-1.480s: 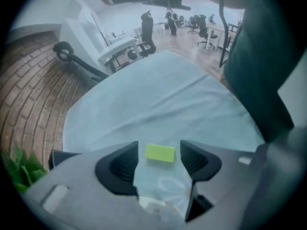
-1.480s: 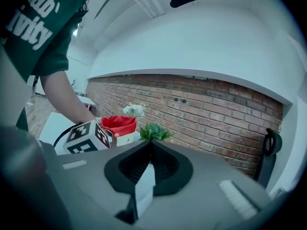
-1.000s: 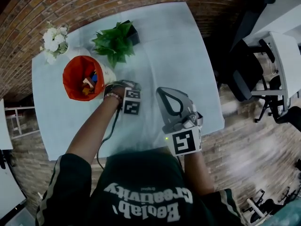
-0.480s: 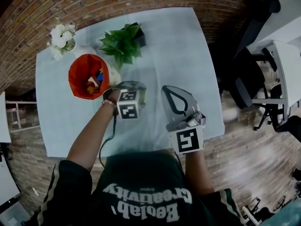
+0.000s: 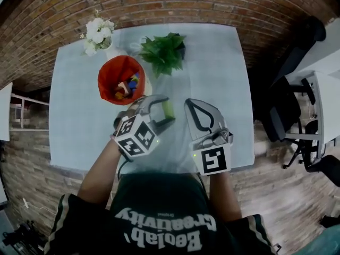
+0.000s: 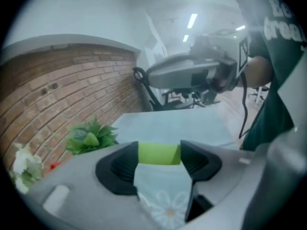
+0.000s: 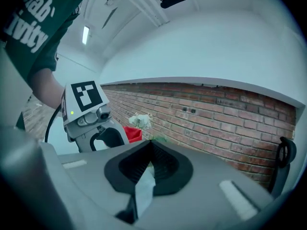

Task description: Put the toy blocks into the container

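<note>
The red container [image 5: 112, 73] stands on the table's left half with several coloured blocks inside; the right gripper view shows the container [image 7: 132, 133] far off. My left gripper [image 5: 166, 111] is lifted off the table just right of it, shut on a green block [image 5: 168, 108]. Its jaws have just closed a little on it. In the left gripper view the green block [image 6: 159, 153] spans the gap between both pads of this gripper [image 6: 159, 158]. My right gripper [image 5: 192, 105] hovers beside the left one, shut and empty, its pads meeting in its own view [image 7: 149, 150].
A pale blue cloth covers the table [image 5: 218, 62]. A potted green plant [image 5: 168, 51] stands behind the container, and white flowers [image 5: 96, 31] sit at the back left. A brick floor surrounds the table, with chairs [image 5: 289, 97] to the right.
My left gripper has risen from the table and rolled, carrying the green block up with it. The right gripper has shifted slightly. The container stays put on the table.
</note>
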Demonstrator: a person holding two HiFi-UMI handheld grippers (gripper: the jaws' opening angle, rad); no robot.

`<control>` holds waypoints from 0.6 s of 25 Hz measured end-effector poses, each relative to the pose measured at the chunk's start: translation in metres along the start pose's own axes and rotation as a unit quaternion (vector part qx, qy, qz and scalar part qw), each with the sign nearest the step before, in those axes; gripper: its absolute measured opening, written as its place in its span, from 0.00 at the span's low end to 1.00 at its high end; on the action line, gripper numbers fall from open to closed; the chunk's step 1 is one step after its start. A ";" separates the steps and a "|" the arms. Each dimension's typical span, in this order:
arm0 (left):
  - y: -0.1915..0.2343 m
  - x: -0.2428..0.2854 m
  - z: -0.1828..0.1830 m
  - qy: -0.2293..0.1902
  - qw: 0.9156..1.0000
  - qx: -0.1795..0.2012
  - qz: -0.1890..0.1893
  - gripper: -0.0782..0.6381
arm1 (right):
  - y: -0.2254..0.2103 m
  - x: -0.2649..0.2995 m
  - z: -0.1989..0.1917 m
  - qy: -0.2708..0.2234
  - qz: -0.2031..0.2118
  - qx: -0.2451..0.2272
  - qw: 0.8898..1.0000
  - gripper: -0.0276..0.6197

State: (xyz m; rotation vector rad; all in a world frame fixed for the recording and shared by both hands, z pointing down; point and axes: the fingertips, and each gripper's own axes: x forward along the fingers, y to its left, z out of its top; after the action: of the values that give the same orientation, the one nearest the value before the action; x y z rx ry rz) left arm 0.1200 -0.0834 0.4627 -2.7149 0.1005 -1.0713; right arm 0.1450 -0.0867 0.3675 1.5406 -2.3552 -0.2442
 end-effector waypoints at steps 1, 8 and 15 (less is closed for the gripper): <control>0.003 -0.010 0.003 -0.009 1.000 -0.008 0.019 0.49 | 0.004 0.001 0.004 -0.003 0.004 -0.003 1.000 0.05; 0.011 -0.076 0.023 -0.107 0.984 -0.062 0.129 0.49 | 0.029 0.007 0.028 -0.021 0.028 -0.022 0.999 0.05; 0.015 -0.128 0.032 -0.182 0.947 -0.088 0.249 0.49 | 0.050 0.016 0.046 -0.036 0.053 -0.034 0.997 0.05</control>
State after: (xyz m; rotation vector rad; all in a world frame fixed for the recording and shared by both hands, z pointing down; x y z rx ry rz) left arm 0.0489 -0.0739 0.3511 -2.7538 0.8014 -0.4290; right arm 0.0797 -0.0824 0.3431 1.3943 -2.4472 -0.3558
